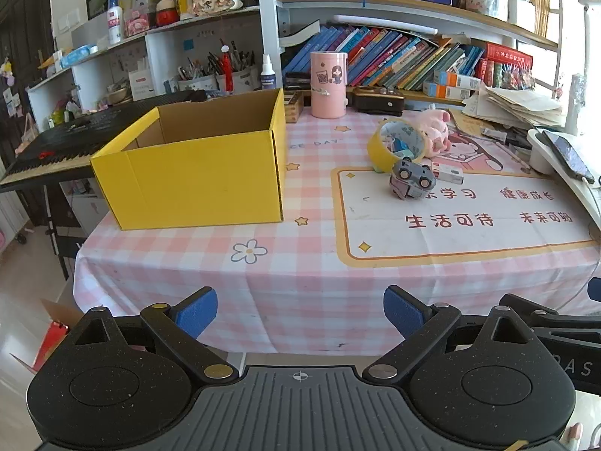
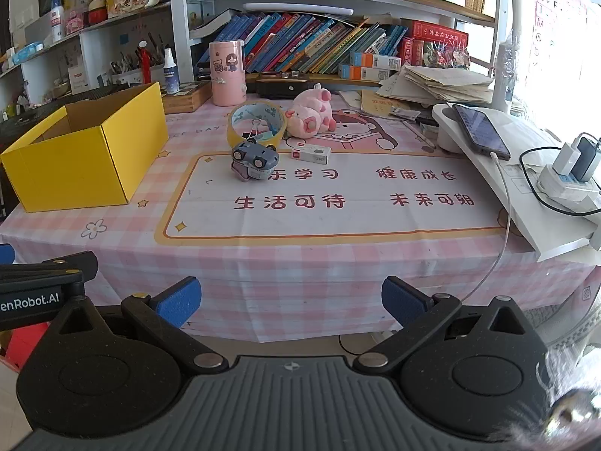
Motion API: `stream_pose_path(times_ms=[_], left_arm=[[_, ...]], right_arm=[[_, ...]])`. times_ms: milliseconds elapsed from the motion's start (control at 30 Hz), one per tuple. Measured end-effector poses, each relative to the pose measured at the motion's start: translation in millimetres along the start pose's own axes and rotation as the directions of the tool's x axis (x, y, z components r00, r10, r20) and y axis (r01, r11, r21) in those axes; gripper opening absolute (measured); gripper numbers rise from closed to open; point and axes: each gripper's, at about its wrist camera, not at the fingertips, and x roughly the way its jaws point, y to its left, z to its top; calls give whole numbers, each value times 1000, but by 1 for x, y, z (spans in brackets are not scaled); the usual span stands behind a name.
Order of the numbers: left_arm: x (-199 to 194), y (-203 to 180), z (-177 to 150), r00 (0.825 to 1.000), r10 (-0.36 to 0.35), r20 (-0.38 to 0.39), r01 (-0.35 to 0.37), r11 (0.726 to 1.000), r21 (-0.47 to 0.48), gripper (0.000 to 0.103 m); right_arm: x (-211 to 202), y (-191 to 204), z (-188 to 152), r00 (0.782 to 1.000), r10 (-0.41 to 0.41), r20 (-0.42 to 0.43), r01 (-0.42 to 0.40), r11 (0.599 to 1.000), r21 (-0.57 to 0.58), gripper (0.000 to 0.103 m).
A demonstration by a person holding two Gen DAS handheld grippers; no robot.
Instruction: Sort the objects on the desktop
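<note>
Off the desk's near edge, left gripper (image 1: 300, 312) and right gripper (image 2: 291, 302) both hang with jaws wide apart, holding nothing, side by side. Looks like a start pose, nothing sorted yet. Yellow box (image 1: 195, 173) sits open-topped at the desk's left, apparently empty, likely the bin. Loose items cluster mid-desk: toy car (image 2: 253, 159) tipped over, small white box (image 2: 311, 154) just beside it, tape roll (image 2: 257, 122) and pink plush (image 2: 310, 114) behind, touching.
</note>
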Motion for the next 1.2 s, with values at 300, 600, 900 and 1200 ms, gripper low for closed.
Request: stream_pose_path(times_ms=[300, 600, 900, 1200], left_arm=[[0, 1, 1, 1000, -3, 1, 3, 1000, 5, 97], [0, -1, 2, 1000, -7, 3, 7, 1000, 10, 97], [1, -2, 2, 1000, -10, 1, 10, 1000, 10, 97], [4, -4, 4, 999, -42, -4, 42, 999, 7, 97]], right_arm=[[0, -1, 0, 1000, -1, -1, 1, 1000, -3, 103], [0, 0, 1, 1000, -3, -1, 3, 1000, 3, 103], [-1, -1, 2, 1000, -5, -3, 5, 1000, 6, 103], [0, -3, 3, 1000, -22, -13, 22, 999, 25, 103]])
